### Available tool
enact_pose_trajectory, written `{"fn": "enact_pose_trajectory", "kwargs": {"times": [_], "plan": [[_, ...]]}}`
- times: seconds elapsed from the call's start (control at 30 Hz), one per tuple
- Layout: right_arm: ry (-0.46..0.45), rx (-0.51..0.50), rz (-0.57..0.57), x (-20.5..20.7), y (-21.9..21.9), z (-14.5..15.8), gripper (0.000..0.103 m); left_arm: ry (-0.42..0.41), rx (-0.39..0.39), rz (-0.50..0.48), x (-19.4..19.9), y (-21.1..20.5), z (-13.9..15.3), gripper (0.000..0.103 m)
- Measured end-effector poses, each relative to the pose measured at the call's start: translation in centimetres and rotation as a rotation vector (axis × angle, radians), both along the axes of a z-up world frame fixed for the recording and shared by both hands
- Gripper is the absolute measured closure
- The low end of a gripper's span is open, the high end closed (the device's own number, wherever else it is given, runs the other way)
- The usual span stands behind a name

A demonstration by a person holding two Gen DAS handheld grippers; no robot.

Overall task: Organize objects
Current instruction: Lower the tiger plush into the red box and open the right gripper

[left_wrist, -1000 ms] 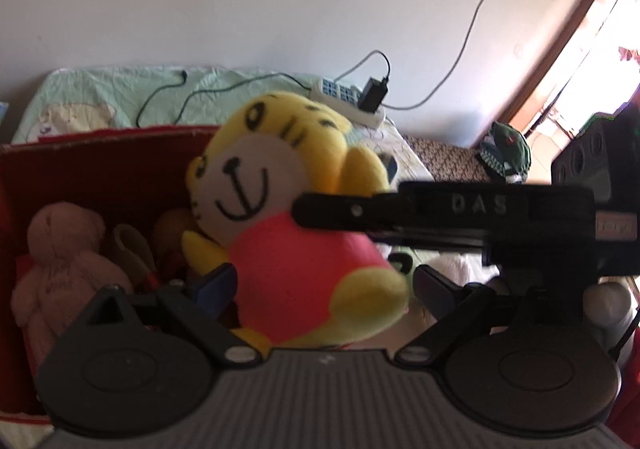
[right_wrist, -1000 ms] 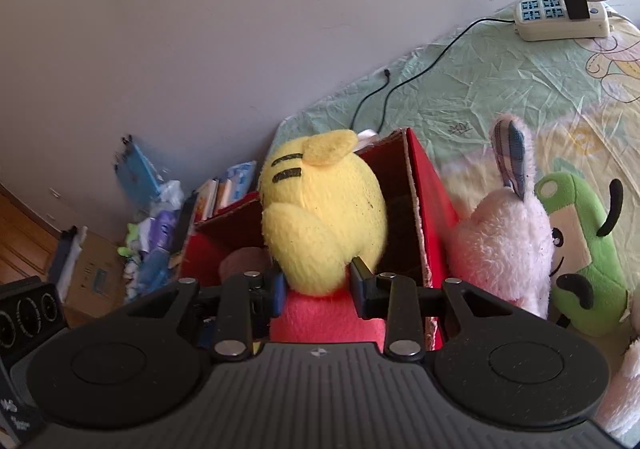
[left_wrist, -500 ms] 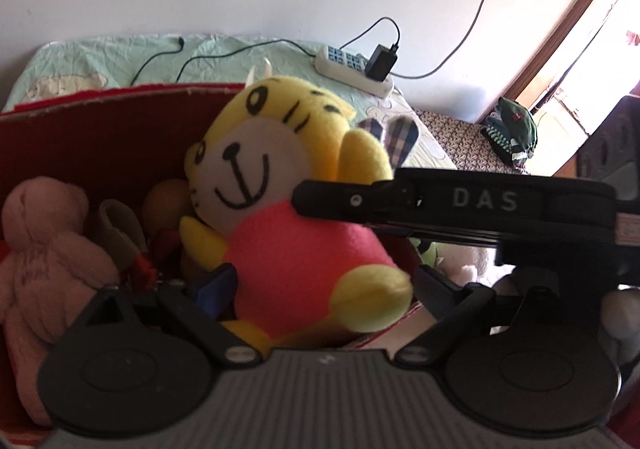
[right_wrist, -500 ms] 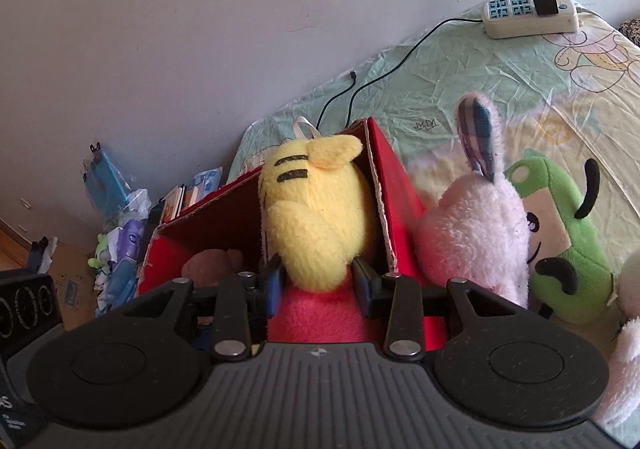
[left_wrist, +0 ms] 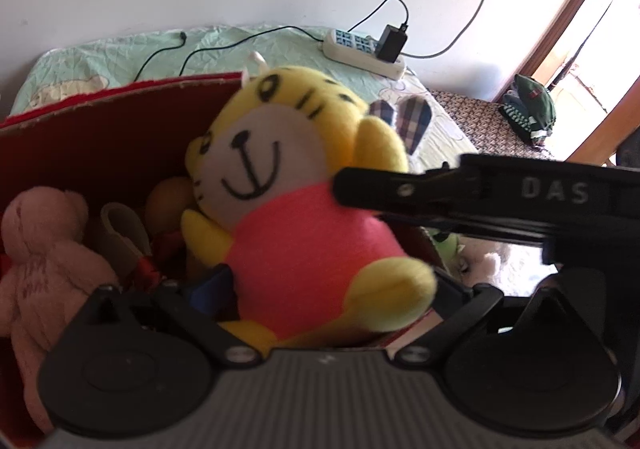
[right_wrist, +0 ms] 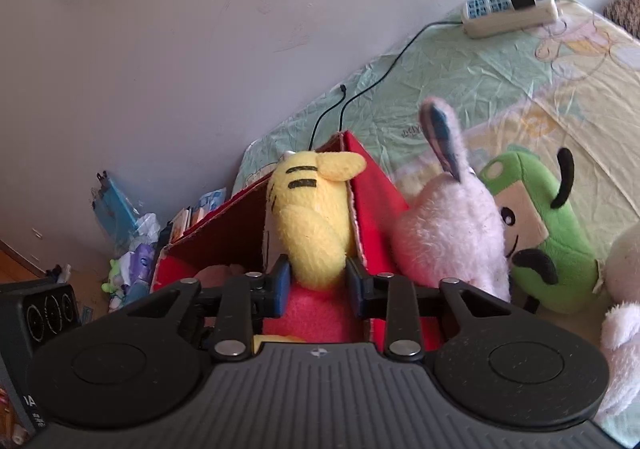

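Yellow tiger (right_wrist: 310, 217) is sitting between our right claw's (right_wrist: 320, 285) closing pads, clamped, over the red box (right_wrist: 372, 185). Our left claw (left_wrist: 324, 289) is opening wide around its body.

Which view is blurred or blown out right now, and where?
Left wrist view: the tiger plush is motion-smeared, worst at its foot, and the doorway at right is blown out white. Right wrist view: evenly lit, the tiger plush fairly sharp, the pink bunny's ear blurred.

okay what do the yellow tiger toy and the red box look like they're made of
Yellow tiger toy: soft plush fabric, short fuzzy matte pile, apparently stuffed; its arm dents between the right tongs.
Red box: probably cardboard with a red, matte, felt-like covering; the top edge shows a pale, ragged raw rim.
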State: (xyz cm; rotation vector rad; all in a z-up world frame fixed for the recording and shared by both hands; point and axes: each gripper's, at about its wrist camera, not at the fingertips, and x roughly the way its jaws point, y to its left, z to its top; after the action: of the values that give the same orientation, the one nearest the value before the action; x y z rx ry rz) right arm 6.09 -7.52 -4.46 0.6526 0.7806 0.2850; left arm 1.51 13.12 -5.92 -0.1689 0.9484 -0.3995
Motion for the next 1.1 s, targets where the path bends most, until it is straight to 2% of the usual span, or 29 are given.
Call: {"fn": "enact_pose_trajectory", "kwargs": {"times": [0.37, 0.57, 1.1], "plan": [[-0.023, -0.035, -0.004, -0.7, 0.3, 0.2, 0.074, -0.025, 0.079, 0.012, -0.3, -1.0, 0.7, 0.004], [-0.042, -0.072, 0.003, -1.4, 0.4, 0.5, 0.073, -0.019, 0.079, 0.027, -0.5, -0.8, 1.0, 0.004], [-0.077, -0.079, 0.013, -3.1, -0.2, 1.0, 0.073, -0.041, 0.092, 0.100, -2.7, -0.7, 2.3, 0.005]]}}
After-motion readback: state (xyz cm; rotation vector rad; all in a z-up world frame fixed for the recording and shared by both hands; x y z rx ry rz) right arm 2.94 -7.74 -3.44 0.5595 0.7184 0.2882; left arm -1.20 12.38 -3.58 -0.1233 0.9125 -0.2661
